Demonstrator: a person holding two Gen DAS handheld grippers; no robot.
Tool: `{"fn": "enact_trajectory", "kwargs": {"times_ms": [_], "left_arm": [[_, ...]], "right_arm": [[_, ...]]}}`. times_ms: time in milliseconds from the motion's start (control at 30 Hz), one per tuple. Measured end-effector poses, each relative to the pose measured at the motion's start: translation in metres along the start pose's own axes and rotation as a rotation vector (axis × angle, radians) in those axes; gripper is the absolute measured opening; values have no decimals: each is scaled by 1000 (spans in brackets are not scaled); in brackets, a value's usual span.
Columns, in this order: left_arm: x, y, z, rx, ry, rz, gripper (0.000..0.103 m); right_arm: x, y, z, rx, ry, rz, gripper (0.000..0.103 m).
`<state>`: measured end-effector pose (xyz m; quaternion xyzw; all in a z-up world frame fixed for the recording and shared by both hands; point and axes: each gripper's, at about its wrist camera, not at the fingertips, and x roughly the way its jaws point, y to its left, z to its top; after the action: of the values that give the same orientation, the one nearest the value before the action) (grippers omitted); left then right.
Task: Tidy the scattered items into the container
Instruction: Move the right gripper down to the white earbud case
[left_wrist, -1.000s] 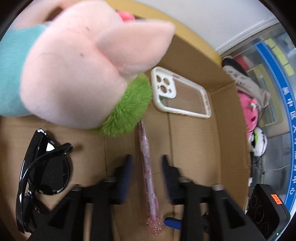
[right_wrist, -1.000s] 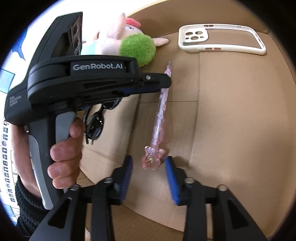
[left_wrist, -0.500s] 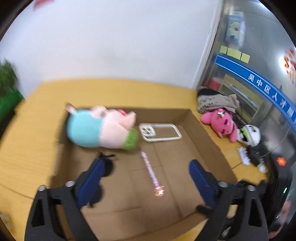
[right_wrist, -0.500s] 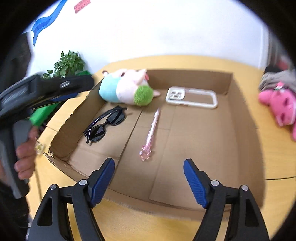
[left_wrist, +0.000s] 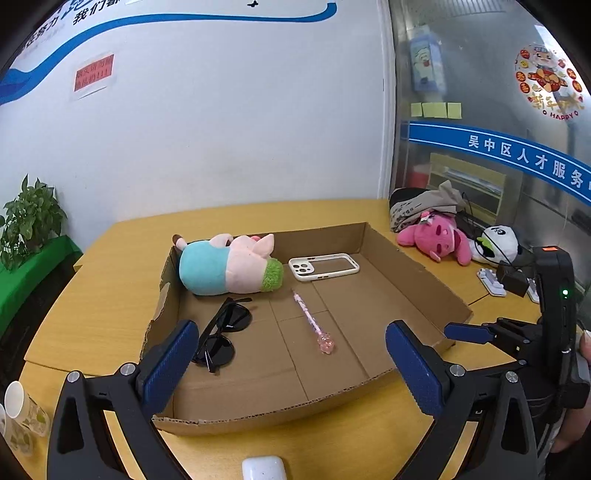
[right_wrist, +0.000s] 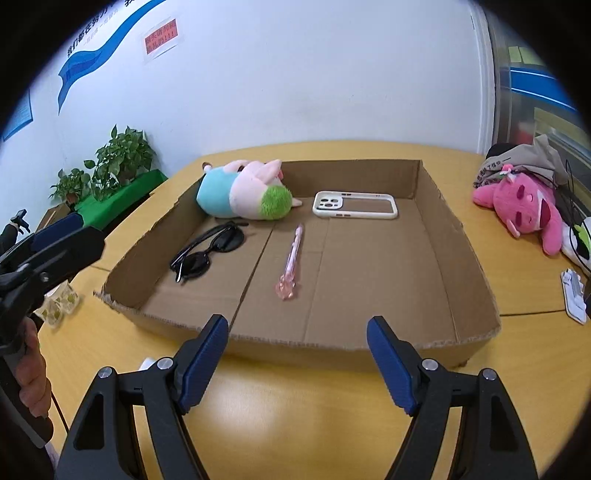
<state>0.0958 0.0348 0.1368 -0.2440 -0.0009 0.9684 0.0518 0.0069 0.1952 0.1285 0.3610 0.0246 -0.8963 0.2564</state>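
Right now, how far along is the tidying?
Done: plush, sunglasses, pen and phone case lie in the box. In hand: nothing; left gripper and right gripper are open. Possibly left: white item by the near edge.

We see a plain brown cardboard box (right_wrist: 458, 236) on a yellow wood-tone bench (right_wrist: 332, 398). Inside it: plush toy (right_wrist: 243, 194) in pale pink with a light blue body and a fuzzy green end; white phone case (right_wrist: 354, 205) with a clear back; translucent pink pen (right_wrist: 291, 258); glossy black sunglasses (right_wrist: 207, 251). Both tools, left tool (left_wrist: 291, 363) and right tool (right_wrist: 297, 362), are black frames with blue ribbed pads (right_wrist: 203, 354). At the bench's right edge: hot pink plush (right_wrist: 524, 203) and a black-and-white panda plush (left_wrist: 498, 243). Near edge: small white case (left_wrist: 263, 468).
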Motion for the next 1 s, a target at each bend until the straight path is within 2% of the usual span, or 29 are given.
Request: {"fn": "enact_trajectory", "kwargs": {"times_ms": [333,633,767,833,933,1000], "left_arm": [[2,8,-26,-18,70,7,103],[28,8,-91,14,284,-8,103],[42,15,-112,-20,371,-20,102],[48,19,-119,-43,409,-30,100],[55,23,-127,-58,447,-34,90],[61,24,-131,-67,478,-41,75]], "right_arm": [[-4,-3,-10,16,0,26,78],[9,-1,-30,19,65,85,78],[16,11,-44,-25,119,194,78],[19,20,-50,-50,135,218,78],[25,31,-57,-75,167,257,77],[28,37,-60,-91,183,268,77]]}}
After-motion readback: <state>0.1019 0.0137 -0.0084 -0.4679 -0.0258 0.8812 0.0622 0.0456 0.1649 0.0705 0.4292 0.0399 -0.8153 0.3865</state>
